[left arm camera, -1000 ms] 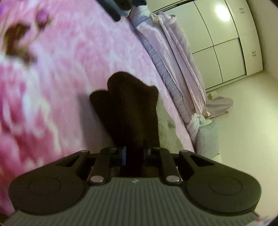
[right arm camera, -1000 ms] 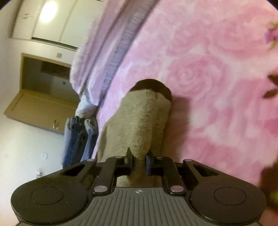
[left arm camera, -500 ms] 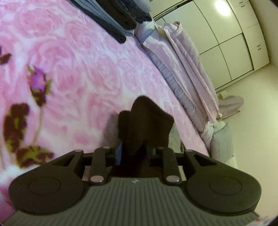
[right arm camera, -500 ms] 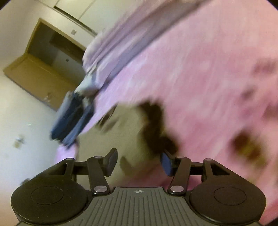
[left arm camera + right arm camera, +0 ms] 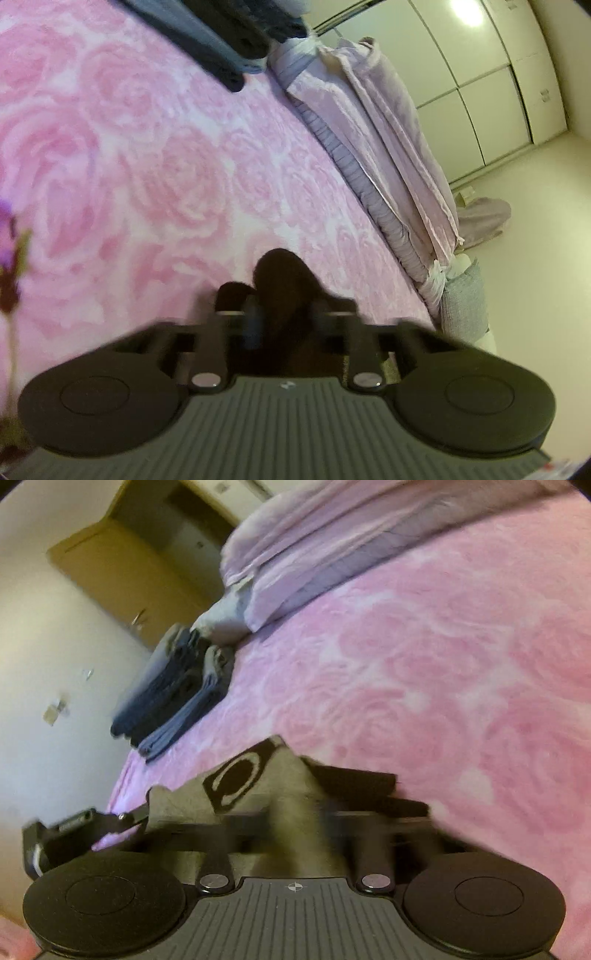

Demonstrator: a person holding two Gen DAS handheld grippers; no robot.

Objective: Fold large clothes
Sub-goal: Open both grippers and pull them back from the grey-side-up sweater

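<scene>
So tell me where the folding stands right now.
Done: a stack of folded dark clothes sits near the edge of the pink rose blanket. In hand: both tongs have just closed on one garment, the left tongs on dark fabric, the right tongs on the tan garment. Left: this piece is still bunched, not folded.

We saw dim, warm indoor light. A ceiling lamp's glare sat on the wardrobe doors at upper right. Fisheye bending curved the edges, corners went black, and motion blur smeared the lower middle of both views.
</scene>
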